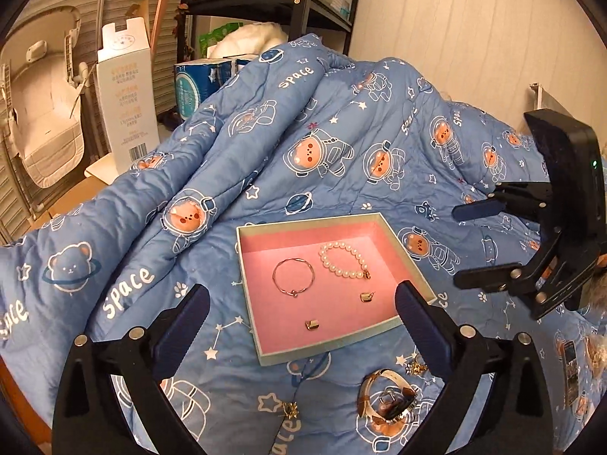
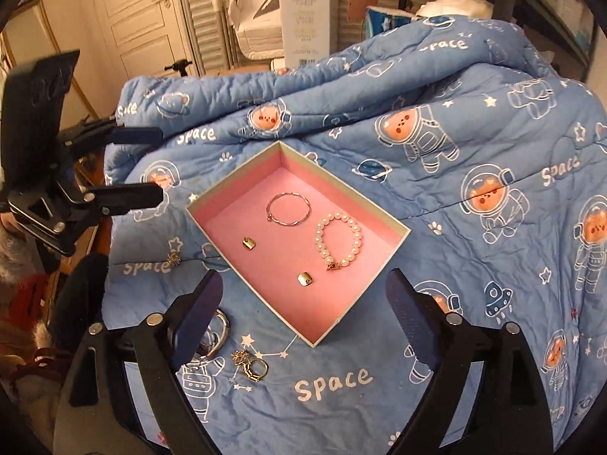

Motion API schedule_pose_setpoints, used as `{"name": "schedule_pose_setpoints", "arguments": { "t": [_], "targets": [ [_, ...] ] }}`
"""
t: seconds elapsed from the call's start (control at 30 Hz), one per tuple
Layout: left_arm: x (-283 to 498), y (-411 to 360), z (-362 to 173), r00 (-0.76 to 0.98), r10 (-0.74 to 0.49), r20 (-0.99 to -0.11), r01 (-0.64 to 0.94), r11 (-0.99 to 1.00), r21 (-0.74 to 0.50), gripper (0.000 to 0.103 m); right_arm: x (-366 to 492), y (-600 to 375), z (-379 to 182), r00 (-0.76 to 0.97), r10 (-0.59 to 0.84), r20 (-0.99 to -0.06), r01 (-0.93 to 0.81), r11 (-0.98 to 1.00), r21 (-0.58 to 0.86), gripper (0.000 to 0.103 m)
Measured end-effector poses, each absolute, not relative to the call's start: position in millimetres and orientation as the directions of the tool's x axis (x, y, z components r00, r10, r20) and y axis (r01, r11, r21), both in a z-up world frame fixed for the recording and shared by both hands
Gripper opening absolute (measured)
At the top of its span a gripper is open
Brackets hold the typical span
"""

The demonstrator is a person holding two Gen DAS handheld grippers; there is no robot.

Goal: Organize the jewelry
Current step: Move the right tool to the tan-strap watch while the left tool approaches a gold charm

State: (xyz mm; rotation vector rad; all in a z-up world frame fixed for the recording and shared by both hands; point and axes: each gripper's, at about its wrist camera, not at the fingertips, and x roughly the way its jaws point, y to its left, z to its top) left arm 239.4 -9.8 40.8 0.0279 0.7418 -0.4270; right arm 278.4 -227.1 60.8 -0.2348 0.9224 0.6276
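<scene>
a: left wrist view first. a shallow pale-green cardboard box with a pink lining (image 1: 248,261) is seen lying on a blue quilt printed with space bears (image 1: 265,144), just ahead of the left gripper (image 1: 301,305), whose fingers are spread wide with nothing between them.

b: and inside the box, a thin silver wire bangle (image 1: 293,276) is laid beside a white pearl bracelet (image 1: 343,259), apart from it. two small gold earrings (image 1: 312,325) are placed nearer the front rim.

a: outside the box, a gold-toned watch (image 1: 387,398) and small gold pieces are left on the quilt. the right gripper (image 1: 478,244) is seen at the right, also released, empty.

b: right wrist view now. the box (image 2: 394,250) is turned corner-on, and the bangle (image 2: 288,208), pearl bracelet (image 2: 338,240) and one earring (image 2: 304,279) are shown resting on the pink floor.

a: the right gripper (image 2: 303,309) is held parted above the near corner, gripping nothing. chunky gold rings (image 2: 252,367) are seen on the quilt (image 2: 474,151) just beside its left finger (image 2: 197,314).

b: the left gripper (image 2: 146,165) is spotted at the left edge, likewise unclenched.
</scene>
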Motion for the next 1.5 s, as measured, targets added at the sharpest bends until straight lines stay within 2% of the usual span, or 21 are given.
{"name": "schedule_pose_setpoints", "arguments": {
  "t": [0.2, 0.4, 0.5, 0.83, 1.07, 1.13, 1.27, 1.5],
  "targets": [
    [212, -3, 33, 0.662, -0.353, -0.661, 0.377, 0.919, -0.113, 0.096, 251, -257, 66, 0.500, 0.463, -0.731, -0.497, 0.845, 0.195, 0.090],
    [186, -2, 15, 0.668, -0.311, -0.676, 0.377, 0.925, -0.053, 0.096, 232, -268, 39, 0.508, 0.447, -0.736, -0.432, 0.872, 0.231, 0.090],
    [178, 3, 3, 0.661, -0.302, -0.687, 0.357, 0.932, -0.065, 0.096, 221, -267, 26, 0.512, 0.435, -0.740, -0.412, 0.881, 0.233, 0.090],
    [147, 14, -35, 0.627, -0.320, -0.710, 0.295, 0.942, -0.164, 0.096, 183, -241, -7, 0.489, 0.462, -0.740, -0.453, 0.859, 0.238, 0.090],
    [129, 15, -59, 0.624, -0.288, -0.726, 0.248, 0.955, -0.165, 0.096, 163, -210, -27, 0.462, 0.489, -0.740, -0.467, 0.843, 0.266, 0.090],
    [126, 19, -63, 0.630, -0.280, -0.724, 0.223, 0.959, -0.177, 0.096, 158, -201, -32, 0.468, 0.471, -0.748, -0.448, 0.856, 0.258, 0.088],
    [123, 25, -65, 0.655, -0.249, -0.714, 0.185, 0.968, -0.168, 0.095, 151, -183, -43, 0.479, 0.446, -0.757, -0.413, 0.875, 0.254, 0.075],
    [125, 25, -66, 0.670, -0.235, -0.704, 0.188, 0.971, -0.145, 0.091, 157, -161, -66, 0.486, 0.379, -0.788, -0.307, 0.918, 0.252, 0.068]
  ]
}}
